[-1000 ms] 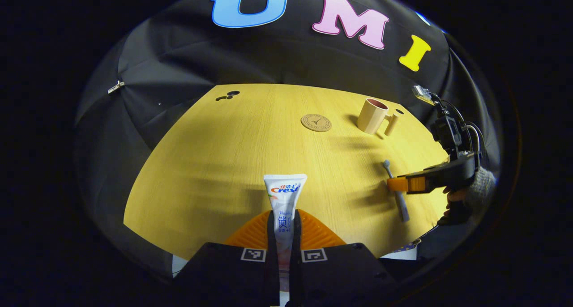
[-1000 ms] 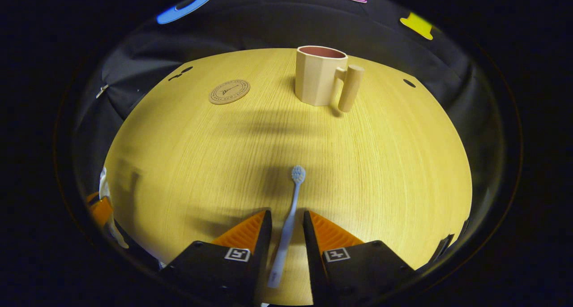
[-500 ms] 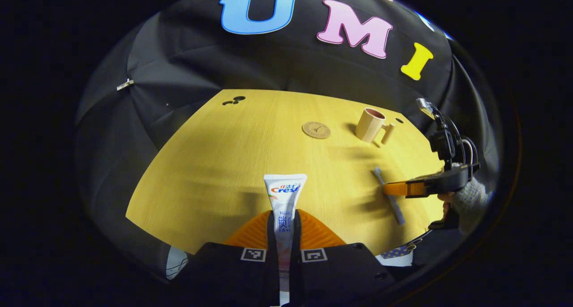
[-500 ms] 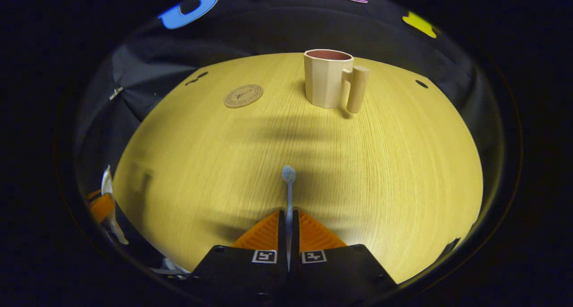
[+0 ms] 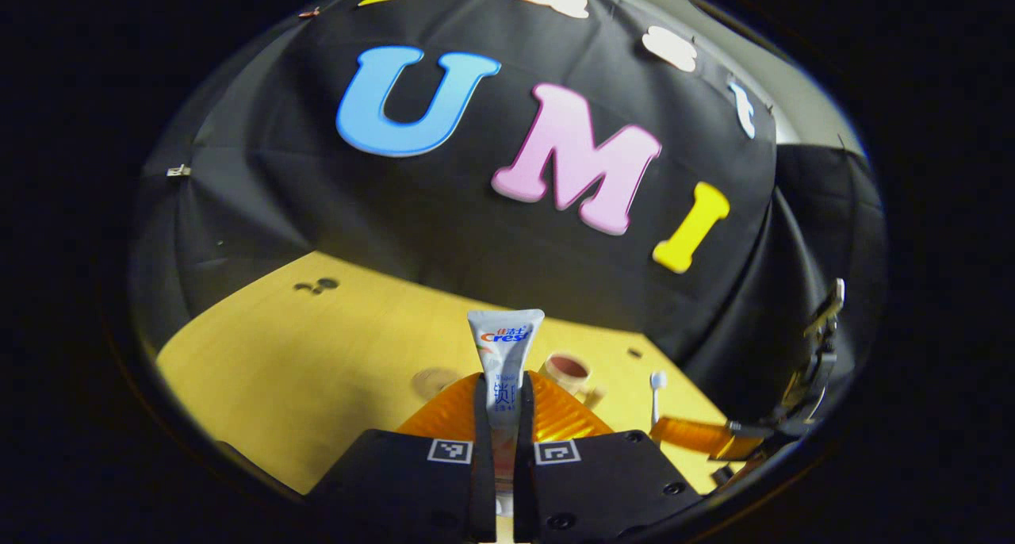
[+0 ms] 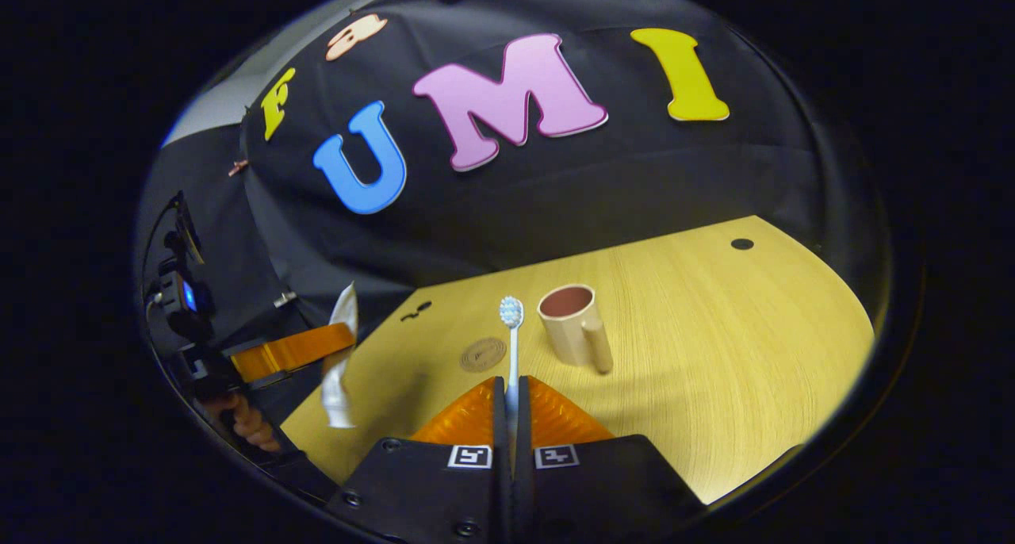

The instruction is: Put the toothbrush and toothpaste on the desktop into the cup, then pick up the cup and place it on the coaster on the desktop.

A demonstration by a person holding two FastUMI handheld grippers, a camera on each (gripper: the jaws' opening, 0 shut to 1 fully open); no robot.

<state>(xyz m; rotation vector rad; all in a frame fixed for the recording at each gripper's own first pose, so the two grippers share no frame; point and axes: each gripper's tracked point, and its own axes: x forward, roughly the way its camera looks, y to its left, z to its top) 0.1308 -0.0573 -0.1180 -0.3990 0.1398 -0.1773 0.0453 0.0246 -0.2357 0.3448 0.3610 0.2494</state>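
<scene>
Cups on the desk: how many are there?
1. The cup stands upright on the desk, just right of the coaster, beyond the held toothbrush. None appears hidden.

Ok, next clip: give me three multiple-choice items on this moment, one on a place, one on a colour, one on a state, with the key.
1. Where is the coaster in the right gripper view?
A. Left of the cup
B. Under the cup
C. Inside the cup

2. What colour is the cup's inside?
A. Blue
B. Reddish brown
C. Green

3. What does the left gripper hold?
A. Nothing
B. The toothbrush
C. The toothpaste

Key: 1 A, the coaster lies bare beside the cup. 2 B, the open top shows it. 3 C, the tube stands clamped between its fingers.
</scene>
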